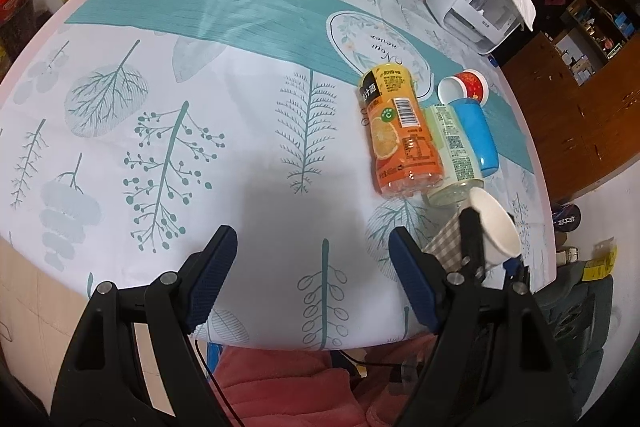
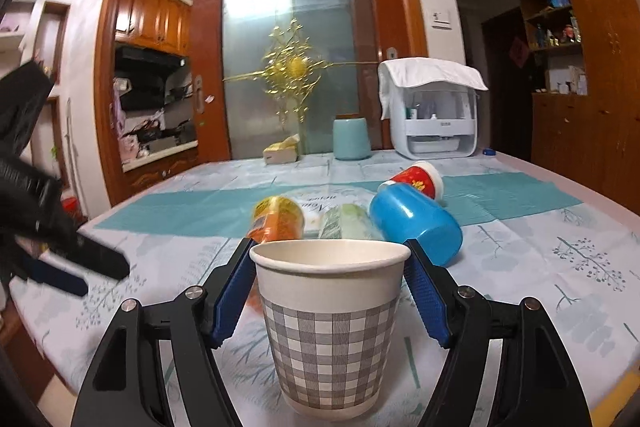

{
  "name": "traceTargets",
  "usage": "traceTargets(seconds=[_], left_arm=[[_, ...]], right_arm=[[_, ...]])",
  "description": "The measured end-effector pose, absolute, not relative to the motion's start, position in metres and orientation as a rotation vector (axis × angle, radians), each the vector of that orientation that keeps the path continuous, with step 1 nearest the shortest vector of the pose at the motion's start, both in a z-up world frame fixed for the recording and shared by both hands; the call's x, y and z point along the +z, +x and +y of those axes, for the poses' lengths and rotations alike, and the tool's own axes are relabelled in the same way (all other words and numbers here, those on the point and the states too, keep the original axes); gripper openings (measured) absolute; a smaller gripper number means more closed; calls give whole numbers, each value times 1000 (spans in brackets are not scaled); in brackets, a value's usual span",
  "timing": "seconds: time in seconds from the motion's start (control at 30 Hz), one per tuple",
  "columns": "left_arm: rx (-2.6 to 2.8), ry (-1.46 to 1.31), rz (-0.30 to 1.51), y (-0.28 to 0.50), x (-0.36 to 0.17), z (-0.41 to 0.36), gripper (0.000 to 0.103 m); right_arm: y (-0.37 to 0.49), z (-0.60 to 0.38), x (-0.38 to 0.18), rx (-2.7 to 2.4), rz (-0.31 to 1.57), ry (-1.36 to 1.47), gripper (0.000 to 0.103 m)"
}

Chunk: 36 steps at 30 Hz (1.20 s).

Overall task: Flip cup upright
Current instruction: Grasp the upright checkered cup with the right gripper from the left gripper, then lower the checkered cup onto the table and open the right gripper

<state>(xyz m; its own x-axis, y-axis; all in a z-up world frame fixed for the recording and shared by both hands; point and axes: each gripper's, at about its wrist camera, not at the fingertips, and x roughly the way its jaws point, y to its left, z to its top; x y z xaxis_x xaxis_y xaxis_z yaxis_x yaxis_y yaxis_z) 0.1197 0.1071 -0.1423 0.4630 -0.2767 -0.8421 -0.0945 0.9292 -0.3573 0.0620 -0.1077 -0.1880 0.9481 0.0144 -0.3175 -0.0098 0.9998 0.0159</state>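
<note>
- Checked grey-and-white paper cup stands mouth up between the fingers of our right tool; the blue pads sit just beside its upper wall on both sides, and we cannot tell whether they press it or have a sliver of gap.
- We see the cup's base low in the right wrist view, over the leaf-print cloth of the counter; whether it rests on the cloth we cannot tell.
- From the left wrist view the same cup appears at the counter's near right edge, with a black finger of the right tool across it.
- Our left tool hangs over bare cloth with its fingers wide apart and nothing between them.
- Just beyond the cup lie three things side by side: an orange juice bottle, a pale green-labelled clear bottle touching it, and a blue plastic cup on its side.
- Behind the blue cup lies a red-and-white cup, also on its side.
- At the far edge stand a teal canister, a yellow tissue box, and a white appliance draped with a white towel.
</note>
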Motion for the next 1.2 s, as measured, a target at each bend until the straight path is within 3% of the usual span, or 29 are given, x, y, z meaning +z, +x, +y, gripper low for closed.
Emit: traceTargets(seconds=[0.17,0.4,0.57,1.03,1.2], left_arm=[[-116,-365,1087,118,-137,106,76],[-118,-329,1105,112,-136,96,76],[-122,-300,1095,104,-130,85,76],[-89,-123,932,61,-75,39,77],[-111,-96,885,44,-47,18,82]], right_arm=[[54,-103,-202,50,434,20,77],[32,-116,-211,119,601,21,97],[14,-129,-199,149,671,25,99],[-18,-204,-64,76,749,118,103],[-25,-230,-15,-27,702,187,103]])
